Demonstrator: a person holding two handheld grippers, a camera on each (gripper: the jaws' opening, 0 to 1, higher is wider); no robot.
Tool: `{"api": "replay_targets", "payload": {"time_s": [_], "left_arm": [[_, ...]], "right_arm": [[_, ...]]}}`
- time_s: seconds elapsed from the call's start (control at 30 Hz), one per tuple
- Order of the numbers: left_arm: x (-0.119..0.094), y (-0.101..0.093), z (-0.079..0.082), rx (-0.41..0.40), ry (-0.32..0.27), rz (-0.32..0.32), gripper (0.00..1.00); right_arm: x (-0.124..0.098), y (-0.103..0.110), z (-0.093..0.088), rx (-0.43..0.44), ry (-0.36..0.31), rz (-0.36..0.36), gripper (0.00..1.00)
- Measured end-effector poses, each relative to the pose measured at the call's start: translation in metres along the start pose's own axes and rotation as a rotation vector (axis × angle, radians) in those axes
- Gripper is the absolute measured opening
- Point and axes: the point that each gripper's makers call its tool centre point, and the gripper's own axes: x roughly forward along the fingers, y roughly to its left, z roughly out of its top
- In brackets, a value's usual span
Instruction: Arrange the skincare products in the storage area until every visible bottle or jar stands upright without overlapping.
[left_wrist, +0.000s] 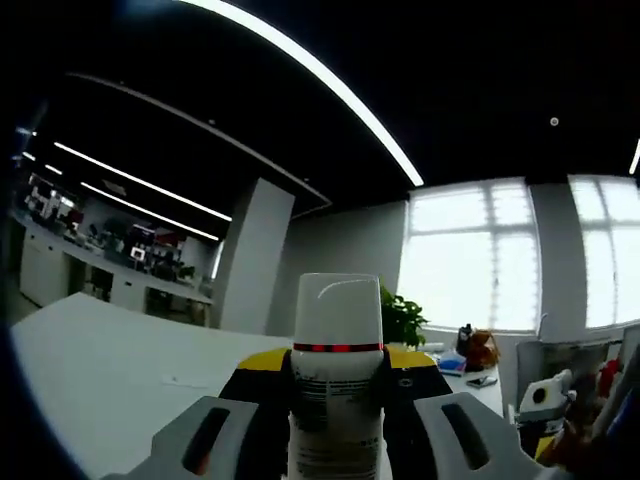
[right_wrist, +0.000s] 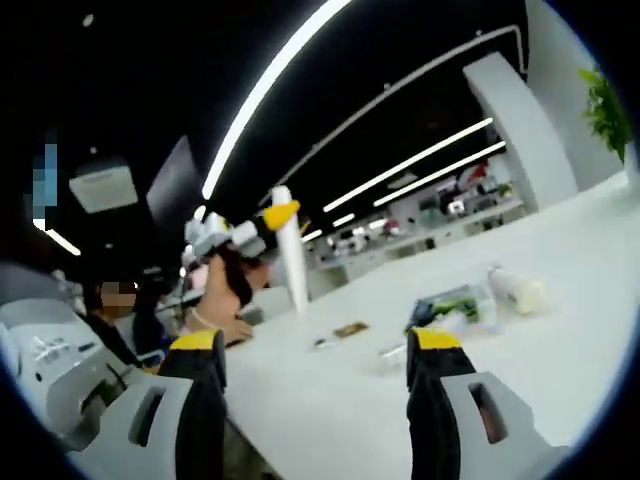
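- We see dark print lines on the white bottle (left_wrist: 337, 400) in the left gripper view, too blurred to read.
- We find no legible text, brand or number elsewhere.

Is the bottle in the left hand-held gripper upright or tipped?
Upright relative to the gripper: the white bottle stands cap-up between the left hand-held gripper's jaws. In the right gripper view it stands roughly vertical above the table.
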Motion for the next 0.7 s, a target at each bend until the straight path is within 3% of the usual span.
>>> {"api": "replay_targets", "payload": {"time_s": [0.17,0.43,0.5,0.6,0.7], "left_arm": [[-0.003,-0.013,0.013,0.0,-0.036,-0.033,0.33],[-0.007,-0.042,0.031,-0.032,-0.088,-0.129,0.33],[-0.009,-0.047,0.034,-0.036,-0.096,-0.144,0.33],[-0.012,-0.052,0.038,-0.037,-0.108,-0.158,0.33],[-0.013,-0.055,0.042,-0.039,-0.124,-0.167,0.33]], "right_arm": [[0.016,0.014,0.009,0.143,-0.082,0.082,0.72],[0.043,0.046,0.015,0.618,-0.216,0.309,0.76],[0.046,0.053,0.01,0.649,-0.19,0.349,0.72],[0.051,0.055,0.008,0.664,-0.204,0.341,0.73],[0.056,0.062,0.007,0.752,-0.211,0.375,0.75]]}}
